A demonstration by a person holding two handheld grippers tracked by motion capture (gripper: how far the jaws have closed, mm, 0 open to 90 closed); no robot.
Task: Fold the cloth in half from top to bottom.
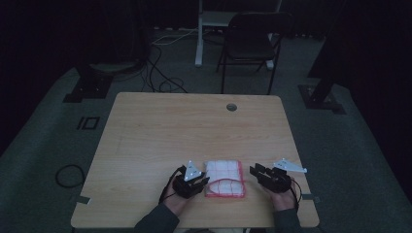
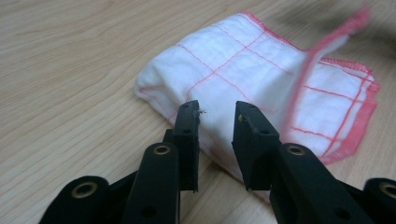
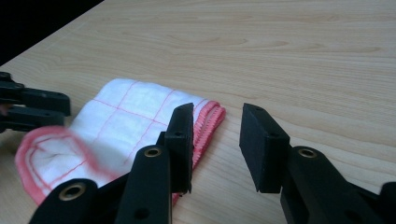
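- The high view looks forward and down from above the person's side, taking in the whole wooden table (image 1: 160, 131), a chair (image 1: 250, 41) beyond it and dark floor around.
- The left gripper view sits low and close behind the left gripper (image 2: 216, 123), facing a folded white cloth (image 2: 233, 74) just ahead of its parted jaws.
- The right gripper view sits equally low behind the right gripper (image 3: 215, 128), with that cloth ahead and to the left of its parted jaws.
- All three views share the cloth and the tabletop around it.
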